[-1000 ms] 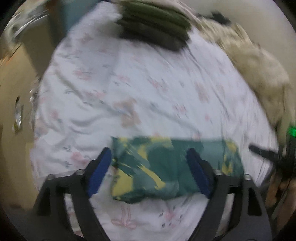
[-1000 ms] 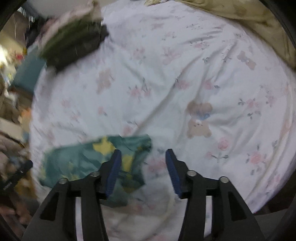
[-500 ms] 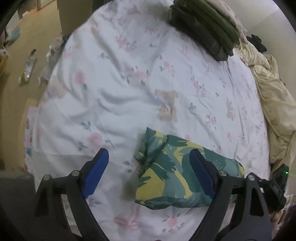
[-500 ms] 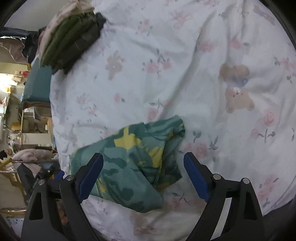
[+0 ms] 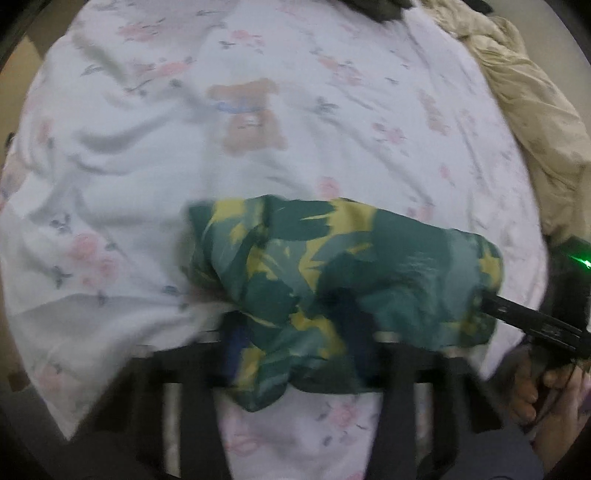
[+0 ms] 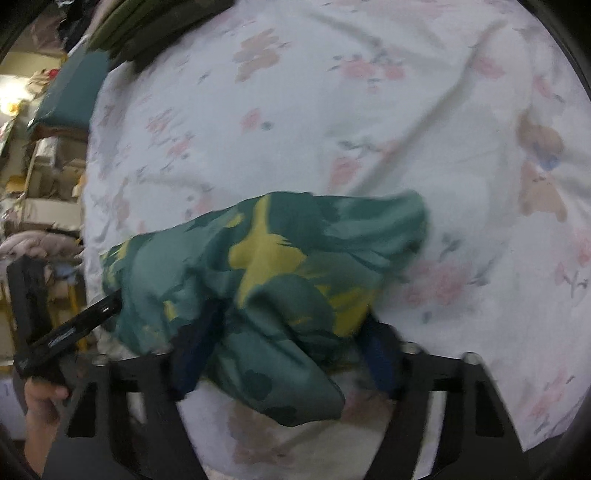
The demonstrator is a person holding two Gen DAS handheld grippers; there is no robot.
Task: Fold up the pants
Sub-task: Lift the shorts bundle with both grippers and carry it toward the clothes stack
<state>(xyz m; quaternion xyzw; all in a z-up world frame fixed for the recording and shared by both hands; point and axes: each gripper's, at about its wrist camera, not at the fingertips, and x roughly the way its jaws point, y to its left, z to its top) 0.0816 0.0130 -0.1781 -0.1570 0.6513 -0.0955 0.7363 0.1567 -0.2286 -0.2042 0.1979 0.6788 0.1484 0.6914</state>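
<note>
Left gripper (image 5: 291, 343), black frame with blue pads: jaws have just been closing, now narrow and pinching a bunch of the folded green-and-yellow patterned fabric pants (image 5: 343, 273) at their near edge. Half a second ago its jaws stood wide and above the bundle, with only the right pad over it; now both pads sit in the fabric.

Right gripper (image 6: 284, 354), same build: jaws have just been closing from wide to a middling gap, pads pressed into the other end of the pants (image 6: 266, 273), cloth bulging between and hanging below them. Earlier the bundle lay flat between open jaws, untouched.

Pants are a compact folded bundle at the near edge of the bed, on the white bedsheet with pink flowers and teddy bears (image 5: 258, 147). Bundle looks more crumpled than before, ends gathered up. Both views blurred.

Each view shows the other gripper and the hand (image 5: 535, 387) holding it at the frame edge; other hand (image 6: 40, 406) lower left. Stack of dark green folded clothes (image 6: 147, 33) at far side of bed. Beige rumpled blanket (image 5: 535, 122) along the right edge.
</note>
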